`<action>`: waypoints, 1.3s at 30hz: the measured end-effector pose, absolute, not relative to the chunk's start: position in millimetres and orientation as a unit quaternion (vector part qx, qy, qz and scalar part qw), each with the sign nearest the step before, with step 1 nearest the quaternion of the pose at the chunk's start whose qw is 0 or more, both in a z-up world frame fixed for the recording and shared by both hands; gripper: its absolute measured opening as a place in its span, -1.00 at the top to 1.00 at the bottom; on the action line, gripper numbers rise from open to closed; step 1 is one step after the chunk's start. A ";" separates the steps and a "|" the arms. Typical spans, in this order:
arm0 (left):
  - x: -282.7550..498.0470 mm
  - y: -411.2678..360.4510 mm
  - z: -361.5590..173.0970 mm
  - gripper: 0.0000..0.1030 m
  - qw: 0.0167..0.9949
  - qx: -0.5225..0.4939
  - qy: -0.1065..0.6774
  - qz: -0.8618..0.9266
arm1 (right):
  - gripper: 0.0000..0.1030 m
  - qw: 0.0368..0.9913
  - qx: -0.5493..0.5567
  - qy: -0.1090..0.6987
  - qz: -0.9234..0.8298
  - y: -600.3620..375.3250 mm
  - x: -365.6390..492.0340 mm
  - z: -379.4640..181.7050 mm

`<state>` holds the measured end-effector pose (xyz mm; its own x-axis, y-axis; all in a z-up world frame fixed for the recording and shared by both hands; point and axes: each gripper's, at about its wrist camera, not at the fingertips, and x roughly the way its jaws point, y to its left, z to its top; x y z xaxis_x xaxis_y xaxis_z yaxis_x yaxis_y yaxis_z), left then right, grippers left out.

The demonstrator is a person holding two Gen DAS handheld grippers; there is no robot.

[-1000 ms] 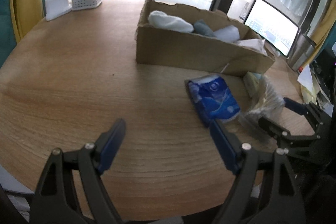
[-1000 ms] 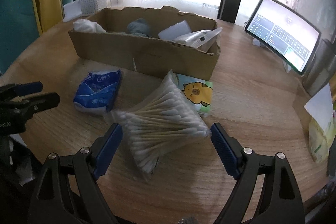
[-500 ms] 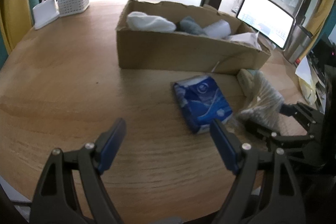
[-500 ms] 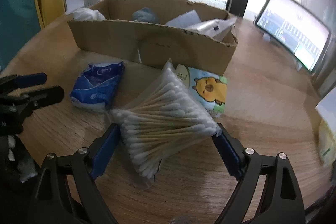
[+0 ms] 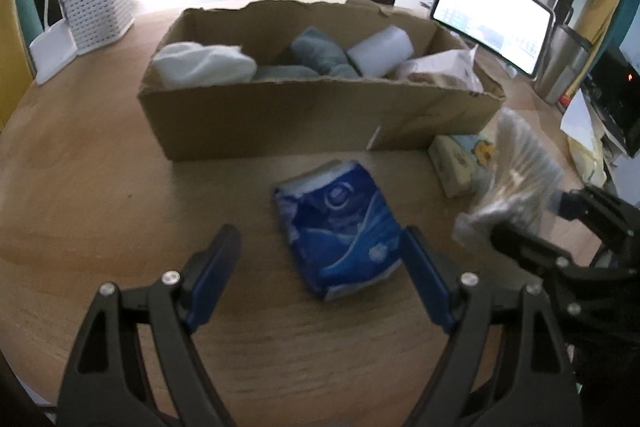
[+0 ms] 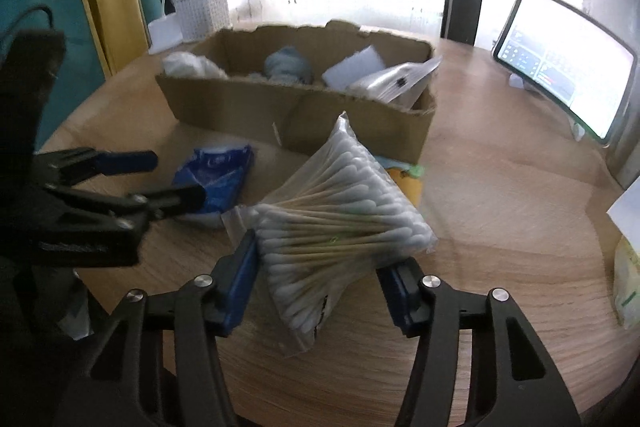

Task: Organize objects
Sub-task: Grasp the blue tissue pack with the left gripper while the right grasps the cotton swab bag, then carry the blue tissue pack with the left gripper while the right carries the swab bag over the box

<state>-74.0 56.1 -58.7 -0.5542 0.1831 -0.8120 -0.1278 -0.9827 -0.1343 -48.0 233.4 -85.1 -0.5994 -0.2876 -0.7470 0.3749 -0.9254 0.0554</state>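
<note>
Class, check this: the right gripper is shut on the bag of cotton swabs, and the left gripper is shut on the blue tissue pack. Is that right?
Not quite. The left gripper is open: its pads stand clear of the blue tissue pack, which lies on the table, as the left wrist view shows. The right gripper is indeed shut on the bag of cotton swabs.

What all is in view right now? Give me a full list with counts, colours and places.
round wooden table: one, light brown, under everything
torn cardboard box: one, brown, table middle, holding white and grey-blue soft items and a white packet
blue plastic tissue pack: one, blue and white, flat on table before the box, between the left fingers, untouched
clear bag of cotton swabs: one, white tips on tan sticks, clamped and tilted up
tissue pack with yellow cartoon animal: one, pale, at the box's right corner
white woven basket: one, far left, stuffed with items
tablet screen: one, lit, far right
left gripper: one, black with blue fingers, open
right gripper: one, same colours, shut on the swab bag
</note>
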 end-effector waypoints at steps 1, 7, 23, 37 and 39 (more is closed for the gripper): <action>-76.2 58.1 -59.0 -0.61 0.089 -0.465 -0.029 0.880 | -0.14 0.185 0.405 0.053 -0.894 235.8 -48.6 -83.6; -85.9 76.4 -62.9 -0.61 0.094 -0.476 -0.005 0.874 | -0.14 0.177 0.403 0.040 -0.897 251.2 -49.8 -81.0; -85.3 87.2 -70.4 -0.29 0.082 -0.482 0.031 0.872 | -0.14 0.166 0.394 0.020 -0.904 272.6 -57.1 -77.9; -73.3 72.3 -46.6 -0.26 0.088 -0.453 0.010 0.887 | -0.14 0.184 0.382 0.025 -0.905 256.9 -56.6 -64.6; -70.7 66.2 -41.0 -0.26 0.088 -0.447 0.006 0.890 | -0.14 0.185 0.380 0.027 -0.906 254.0 -55.9 -62.7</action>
<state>-70.7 66.2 -41.0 -0.5844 0.1509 -0.7973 -0.1623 -0.9844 -0.0673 -55.9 254.0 -62.7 -0.6419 -0.3150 -0.6991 0.3556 -0.9301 0.0925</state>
